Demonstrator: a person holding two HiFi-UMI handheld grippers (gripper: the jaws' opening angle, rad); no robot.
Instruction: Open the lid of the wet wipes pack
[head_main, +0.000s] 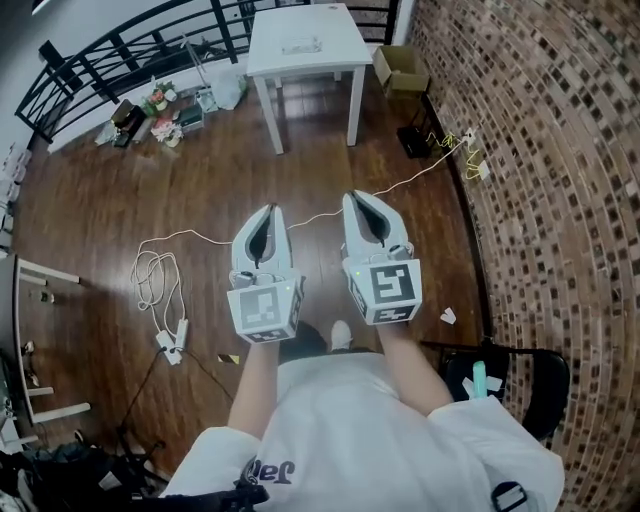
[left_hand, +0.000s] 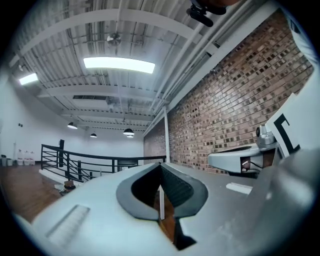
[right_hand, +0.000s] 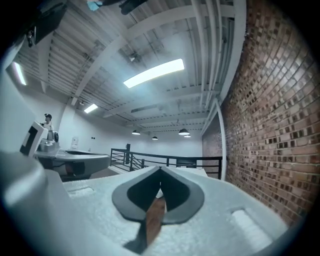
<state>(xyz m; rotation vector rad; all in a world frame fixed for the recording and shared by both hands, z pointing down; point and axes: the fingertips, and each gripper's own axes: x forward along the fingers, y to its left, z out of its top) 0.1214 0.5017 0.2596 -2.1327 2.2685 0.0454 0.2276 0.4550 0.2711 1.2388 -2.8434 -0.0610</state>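
Observation:
In the head view a flat pale pack (head_main: 302, 46), which could be the wet wipes, lies on a small white table (head_main: 335, 30) far ahead; it is too small to make out a lid. I hold both grippers level and side by side over the wooden floor, well short of that table. The left gripper (head_main: 268, 212) has its jaws closed tip to tip with nothing between them, as the left gripper view (left_hand: 161, 166) confirms. The right gripper (head_main: 356, 198) is shut and empty too, its tips meeting in the right gripper view (right_hand: 160, 171).
A brick wall (head_main: 560, 150) runs along the right, with a cardboard box (head_main: 400, 68) near the table. A black railing (head_main: 120, 50) and floor clutter (head_main: 165, 115) lie at the far left. Cables and a power strip (head_main: 165, 300) cross the floor. A black chair (head_main: 510, 385) stands beside me.

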